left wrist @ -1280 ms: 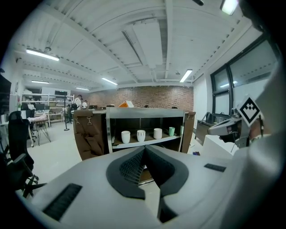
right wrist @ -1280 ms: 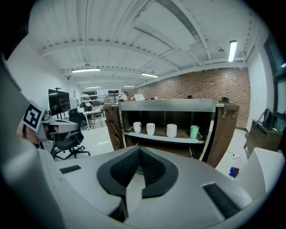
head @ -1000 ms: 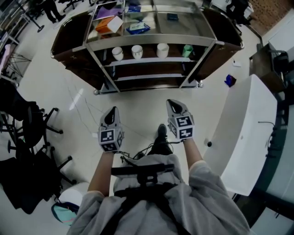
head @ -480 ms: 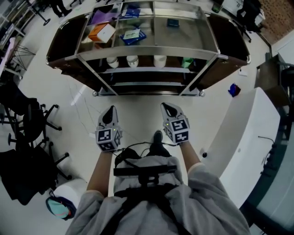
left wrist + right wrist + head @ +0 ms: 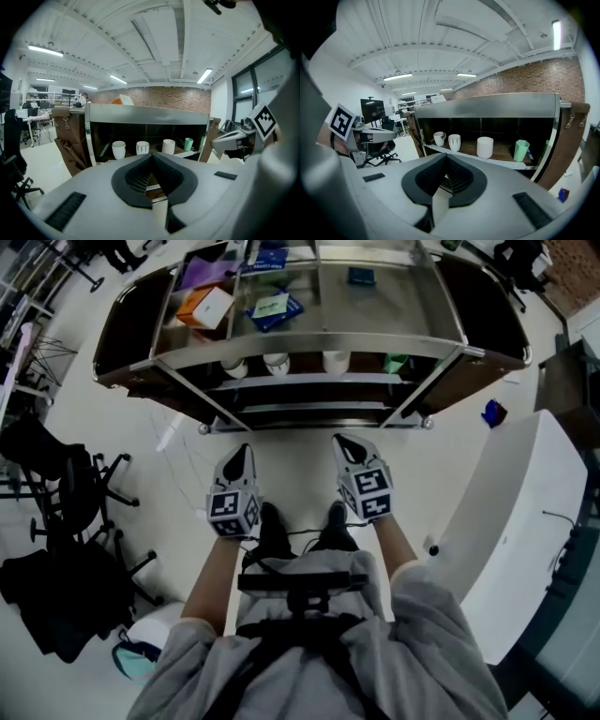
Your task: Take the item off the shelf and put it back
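Note:
A metal shelf unit stands ahead of me. On its middle board stand a white mug, a striped white cup, a plain white cup and a green cup; the right gripper view shows the same mug, striped cup, plain cup and green cup. An orange box and a blue packet lie on the glass top. My left gripper and right gripper hover side by side short of the shelf, both shut and empty.
Black office chairs and a dark bag crowd the floor at the left. A white desk runs along the right, with a small blue thing on the floor beyond it. Brown panels flank the shelf.
The person has stepped toward the shelf, which now looms closer and larger. Both grippers moved forward with it, still shut. A second shoe now shows below the grippers.

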A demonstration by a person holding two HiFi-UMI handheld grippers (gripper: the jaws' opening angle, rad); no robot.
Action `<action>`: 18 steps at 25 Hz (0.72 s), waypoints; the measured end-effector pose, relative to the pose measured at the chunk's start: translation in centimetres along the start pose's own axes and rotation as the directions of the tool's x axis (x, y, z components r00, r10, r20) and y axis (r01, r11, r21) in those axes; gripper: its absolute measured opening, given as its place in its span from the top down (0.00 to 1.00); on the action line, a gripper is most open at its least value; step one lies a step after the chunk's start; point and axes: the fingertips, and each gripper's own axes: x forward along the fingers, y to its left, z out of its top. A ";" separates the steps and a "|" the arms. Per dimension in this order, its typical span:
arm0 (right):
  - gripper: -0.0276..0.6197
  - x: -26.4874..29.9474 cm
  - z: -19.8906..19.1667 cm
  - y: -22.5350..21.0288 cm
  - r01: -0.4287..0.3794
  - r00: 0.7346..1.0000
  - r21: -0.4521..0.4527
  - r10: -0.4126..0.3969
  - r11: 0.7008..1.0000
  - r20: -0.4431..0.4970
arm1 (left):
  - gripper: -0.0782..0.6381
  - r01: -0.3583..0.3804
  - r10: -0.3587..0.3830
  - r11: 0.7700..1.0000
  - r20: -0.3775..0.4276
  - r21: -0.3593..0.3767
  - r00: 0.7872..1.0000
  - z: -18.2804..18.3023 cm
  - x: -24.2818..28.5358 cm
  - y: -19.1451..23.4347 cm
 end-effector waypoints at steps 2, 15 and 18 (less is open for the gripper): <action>0.94 0.5 0.2 0.5 0.014 1.000 0.005 -0.014 1.000 0.001 | 0.88 0.017 -0.017 1.000 -0.006 0.007 1.000 -0.1 0.7 0.5; 0.94 6.9 -0.2 -0.4 0.065 0.998 0.043 -0.065 0.997 0.002 | 0.76 0.125 -0.117 0.989 -0.098 0.074 0.988 -1.4 11.2 1.7; 0.94 8.7 -0.3 -1.3 0.077 0.997 0.044 -0.077 0.996 -0.002 | 0.66 0.139 -0.131 0.988 -0.107 0.071 0.986 -2.1 14.4 1.8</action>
